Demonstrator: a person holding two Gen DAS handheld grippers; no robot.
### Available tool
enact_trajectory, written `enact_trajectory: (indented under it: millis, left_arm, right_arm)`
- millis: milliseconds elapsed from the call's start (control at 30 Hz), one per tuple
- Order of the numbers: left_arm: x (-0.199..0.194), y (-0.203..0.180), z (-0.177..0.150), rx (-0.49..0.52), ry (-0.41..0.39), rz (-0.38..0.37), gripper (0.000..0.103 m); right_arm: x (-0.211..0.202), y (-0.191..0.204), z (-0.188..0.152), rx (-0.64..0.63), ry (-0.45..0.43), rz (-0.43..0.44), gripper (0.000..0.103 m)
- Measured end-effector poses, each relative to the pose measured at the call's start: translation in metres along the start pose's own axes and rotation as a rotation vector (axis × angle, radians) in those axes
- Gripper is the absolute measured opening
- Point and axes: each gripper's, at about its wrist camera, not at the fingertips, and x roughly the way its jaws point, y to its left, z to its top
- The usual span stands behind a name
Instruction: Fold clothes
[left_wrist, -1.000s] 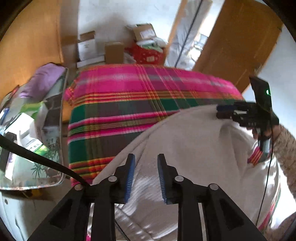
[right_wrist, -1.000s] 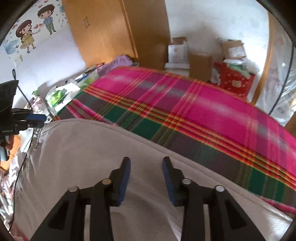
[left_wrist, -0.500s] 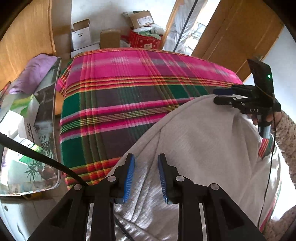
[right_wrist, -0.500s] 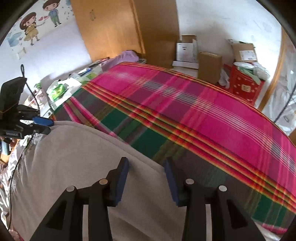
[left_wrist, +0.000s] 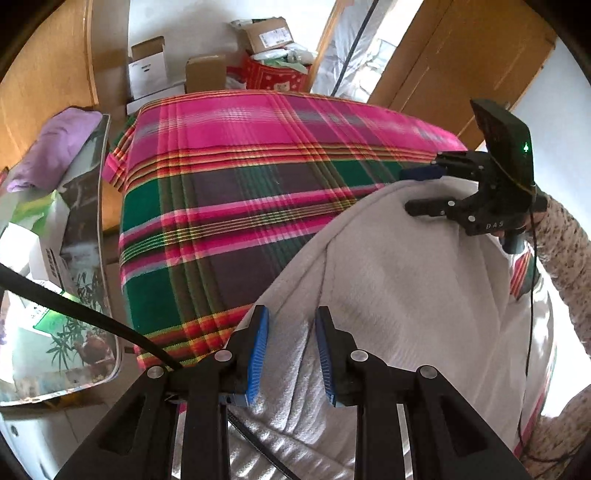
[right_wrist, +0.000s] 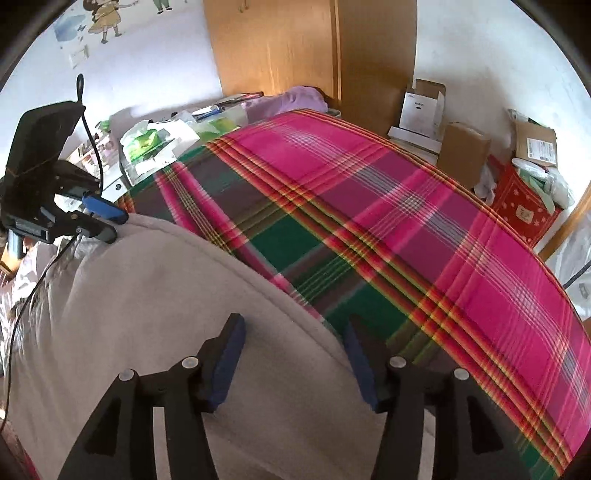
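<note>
A white towel-like garment (left_wrist: 406, 295) was laid on the near part of a bed covered w/ a pink-green plaid blanket (left_wrist: 240, 184). The left gripper (left_wrist: 291, 347) was held over the garment's left edge, jaws part-open; no fabric was seen pinched btwn the pads. The right gripper (right_wrist: 291, 354) was spread wide, jaws just opened further, straddling the garment's far edge w/o pressing it. Cardboard boxes (right_wrist: 461, 151) were stacked by the far wall.

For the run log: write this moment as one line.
left gripper: open, over white garment | right gripper: jaws just opened, wide, straddling garment edge | plaid blanket: underneath
</note>
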Motion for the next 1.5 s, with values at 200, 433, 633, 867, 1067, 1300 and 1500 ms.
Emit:
enact_trajectory:
  millis: [200,433,633,867,1067,1300,1500]
  left_arm:
    - [0.002,-0.012,-0.005,0.086,-0.029,0.067,0.027]
    - [-0.005,-0.007,-0.007,0.092,-0.051,0.108,0.014]
    - [-0.010,-0.003,-0.005,0.114,-0.048,0.183,0.014]
    - [-0.008,0.022,0.003,-0.066,-0.070,-0.010,0.021]
    - [-0.014,0.045,-0.005,-0.242,-0.097,-0.102,0.021]
    - [-0.032,0.042,-0.004,-0.352,-0.167,-0.141,0.021]
    - [-0.043,0.044,-0.014,-0.538,-0.237,-0.172,0.021]
  right_arm:
    - [0.002,0.010,0.001,-0.040,-0.011,0.028,0.034]
    - [-0.004,0.026,-0.004,-0.107,-0.025,-0.021,0.011]
    - [-0.006,0.027,-0.007,-0.090,-0.034,-0.036,0.011]
    - [-0.007,0.021,-0.011,-0.063,-0.052,-0.020,0.011]
    - [-0.006,0.019,-0.012,-0.040,-0.058,-0.009,0.013]
    - [-0.006,0.019,-0.011,-0.018,-0.060,-0.021,0.014]
    - [-0.006,0.020,-0.012,-0.003,-0.061,-0.032,0.014]
